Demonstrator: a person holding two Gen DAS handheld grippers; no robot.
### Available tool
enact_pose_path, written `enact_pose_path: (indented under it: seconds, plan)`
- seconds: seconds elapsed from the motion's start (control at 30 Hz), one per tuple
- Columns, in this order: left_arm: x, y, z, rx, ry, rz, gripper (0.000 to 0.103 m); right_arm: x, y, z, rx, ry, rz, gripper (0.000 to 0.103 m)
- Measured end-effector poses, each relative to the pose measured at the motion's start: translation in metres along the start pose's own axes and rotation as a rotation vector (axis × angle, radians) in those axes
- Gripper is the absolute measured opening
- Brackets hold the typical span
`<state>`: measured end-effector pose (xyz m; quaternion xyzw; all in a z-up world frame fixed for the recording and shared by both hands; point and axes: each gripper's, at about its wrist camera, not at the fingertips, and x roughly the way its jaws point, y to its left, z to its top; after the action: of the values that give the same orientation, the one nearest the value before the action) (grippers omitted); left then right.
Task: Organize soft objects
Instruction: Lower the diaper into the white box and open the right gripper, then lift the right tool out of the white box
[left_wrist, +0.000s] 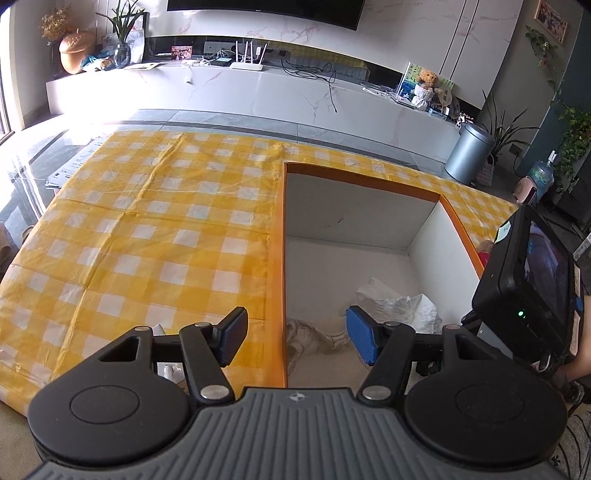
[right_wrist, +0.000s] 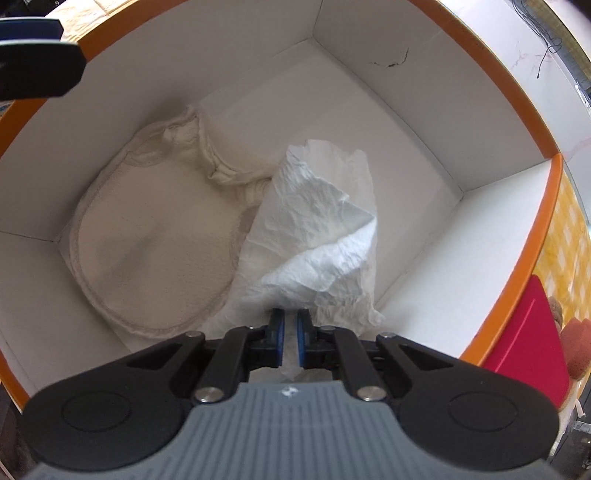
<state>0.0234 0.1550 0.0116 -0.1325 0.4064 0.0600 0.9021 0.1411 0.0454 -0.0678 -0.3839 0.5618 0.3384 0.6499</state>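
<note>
Yellow checked tablecloth (left_wrist: 147, 229); orange-rimmed box (left_wrist: 283, 258); marble TV console (left_wrist: 258, 92).

A crumpled white tissue (right_wrist: 317, 236) stands bunched in the near right part of the open orange-rimmed white box (right_wrist: 369, 33), its near end pinched between blue pads. Left of it, touching it, a cream knitted cloth pouch (right_wrist: 147, 240) lies flat on the box floor.

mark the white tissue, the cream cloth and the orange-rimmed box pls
white tissue (right_wrist: 317, 225), right wrist view, crumpled middle.
cream cloth (right_wrist: 147, 243), right wrist view, flat centre.
orange-rimmed box (left_wrist: 283, 236), left wrist view, left orange rim.
</note>
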Motion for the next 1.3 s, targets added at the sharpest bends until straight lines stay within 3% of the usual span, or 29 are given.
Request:
enact_pose_path:
  seconds: [0.13, 0.27, 0.33, 0.43, 0.53, 0.67, 0.87, 1.0, 1.3]
  plan:
    - [-0.003, 0.000, 0.000, -0.003, -0.003, -0.011, 0.073, 0.003, 0.014, -0.002, -0.023, 0.032, -0.025, 0.001]
    - [-0.004, -0.003, -0.001, 0.005, -0.004, -0.006, 0.073, 0.002, 0.031, -0.015, -0.079, 0.101, 0.022, 0.000]
    - [-0.004, -0.004, -0.001, 0.007, -0.005, -0.007, 0.073, -0.011, 0.030, -0.018, -0.057, 0.064, 0.033, 0.000]
    - [-0.003, -0.005, -0.001, 0.014, -0.003, -0.006, 0.073, -0.048, 0.019, -0.015, -0.031, -0.046, 0.066, 0.000]
    - [0.000, -0.003, 0.000, 0.007, 0.004, 0.001, 0.073, -0.083, 0.000, -0.003, 0.032, -0.171, 0.047, 0.000]
    - [0.004, 0.001, 0.000, -0.003, 0.012, 0.009, 0.073, -0.079, -0.026, 0.022, 0.144, -0.225, 0.000, 0.002]
    - [0.008, 0.005, 0.000, -0.009, 0.020, 0.019, 0.073, -0.018, -0.047, 0.040, 0.225, -0.181, 0.002, 0.003]
    - [0.011, 0.008, 0.000, -0.019, 0.028, 0.027, 0.073, 0.009, -0.041, 0.040, 0.185, -0.106, 0.043, 0.004]
    - [0.010, -0.001, -0.002, -0.001, 0.030, 0.022, 0.073, -0.001, -0.014, 0.014, 0.075, 0.023, 0.079, 0.004]
